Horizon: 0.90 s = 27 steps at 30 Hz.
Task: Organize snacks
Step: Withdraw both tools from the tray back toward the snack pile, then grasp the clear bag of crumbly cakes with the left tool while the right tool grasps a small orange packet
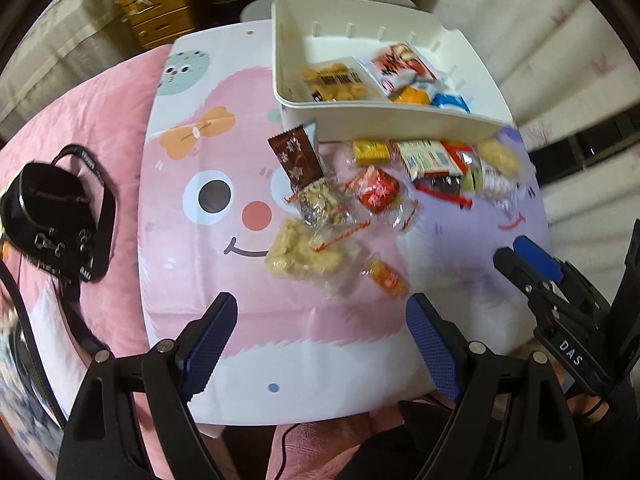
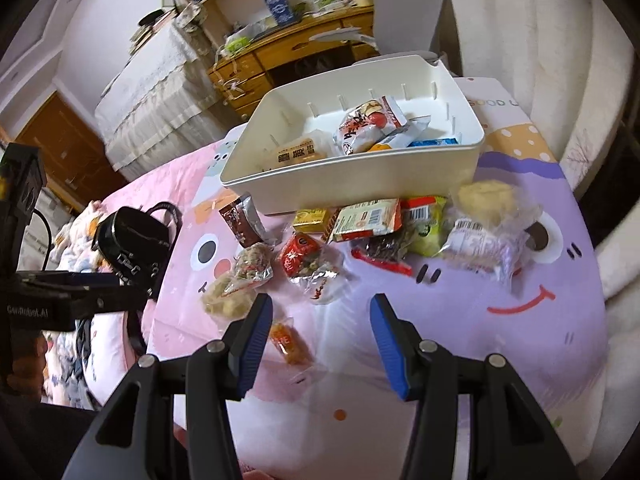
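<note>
A white bin (image 1: 380, 110) (image 2: 352, 176) stands at the far side of a cartoon mat and holds several snack packets. More snacks lie loose in front of it: a brown packet (image 1: 296, 156), a red packet (image 1: 376, 190) (image 2: 298, 258), a pale puffed snack (image 1: 304, 256) (image 2: 226, 300) and a small orange packet (image 1: 386, 276) (image 2: 288, 340). My left gripper (image 1: 322, 300) hovers open over the mat's near part with nothing between its fingers. My right gripper (image 2: 320, 304) (image 1: 516, 250) is open too. The orange packet lies on the mat just below its left finger and is not gripped.
A black strapped bag (image 1: 52, 216) (image 2: 132, 236) rests on the pink bedding left of the mat. A wooden desk (image 2: 304, 48) and a grey chair stand behind the bin. White curtains hang at the right. The mat's near edge is close to both grippers.
</note>
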Available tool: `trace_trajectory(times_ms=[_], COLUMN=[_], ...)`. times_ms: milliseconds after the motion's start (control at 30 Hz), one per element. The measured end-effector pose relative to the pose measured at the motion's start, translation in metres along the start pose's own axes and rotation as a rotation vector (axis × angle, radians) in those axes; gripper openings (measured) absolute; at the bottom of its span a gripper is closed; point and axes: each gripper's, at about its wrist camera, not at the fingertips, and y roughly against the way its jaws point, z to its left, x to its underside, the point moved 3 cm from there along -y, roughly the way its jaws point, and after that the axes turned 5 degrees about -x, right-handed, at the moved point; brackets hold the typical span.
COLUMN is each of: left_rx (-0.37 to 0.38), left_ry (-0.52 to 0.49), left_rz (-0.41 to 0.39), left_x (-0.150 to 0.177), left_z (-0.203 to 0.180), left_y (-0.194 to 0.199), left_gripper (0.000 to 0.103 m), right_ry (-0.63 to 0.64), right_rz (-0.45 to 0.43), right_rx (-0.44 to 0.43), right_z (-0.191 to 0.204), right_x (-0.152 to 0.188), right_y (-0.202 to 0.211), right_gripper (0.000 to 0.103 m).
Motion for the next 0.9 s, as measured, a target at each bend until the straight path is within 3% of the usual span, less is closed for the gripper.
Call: trace_trajectory(times_ms=[433, 733, 900], left_rx=[0.072, 0.107, 0.129], left_ry=[-0.248, -0.29, -0.271], left_rz=[0.028, 0.096, 0.139], left_x=[0.007, -0.002, -0.008], left_z=[0.018, 0.021, 0.02], left_y=[-0.028, -0.061, -0.08], left_gripper=[0.085, 0.086, 0.091], right_ry=[-0.068, 0.02, 0.075], right_rz=[-0.096, -0.07, -0.019], right_rx=[0.179, 0.277, 0.288], right_z=[0.046, 0.067, 0.074], right_x=[0.054, 0.069, 0.068], right_y=[-0.008, -0.02, -0.033], right_gripper=[0.051, 0.051, 0.051])
